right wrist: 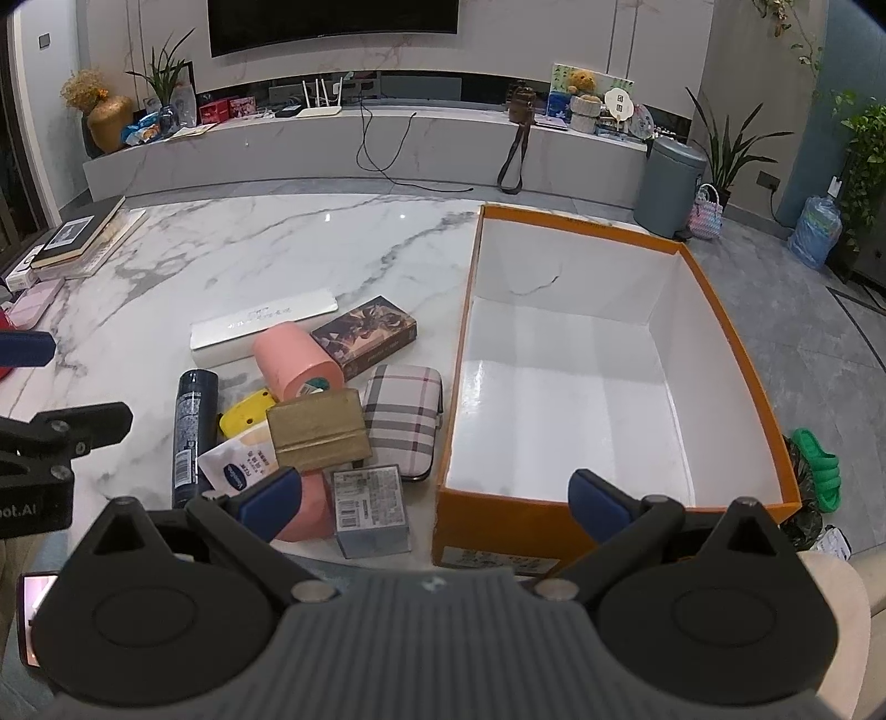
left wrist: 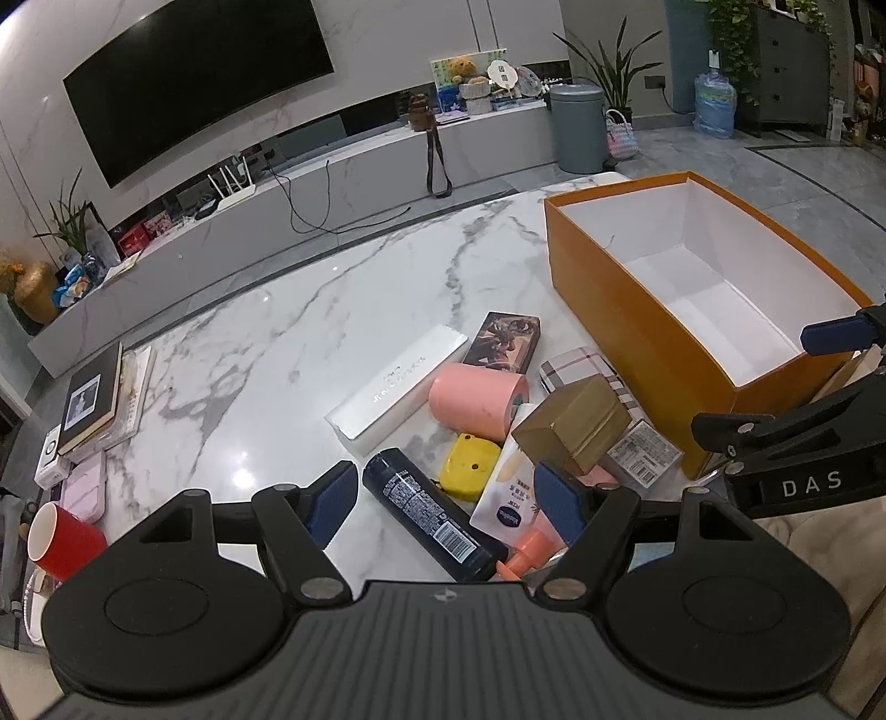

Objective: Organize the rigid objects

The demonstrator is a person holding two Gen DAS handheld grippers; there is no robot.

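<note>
On the counter (right wrist: 288,243), left of the empty orange box (right wrist: 736,354), lies a pile of rigid items; both grippers (left wrist: 446,495) (right wrist: 434,495) hover released; the gold block (right wrist: 317,427), likely stiff and light, suits gripping across its long sides.

Marble wall (right wrist: 637,33), wall-mounted television (left wrist: 194,83), grey floor (right wrist: 803,310)
</note>
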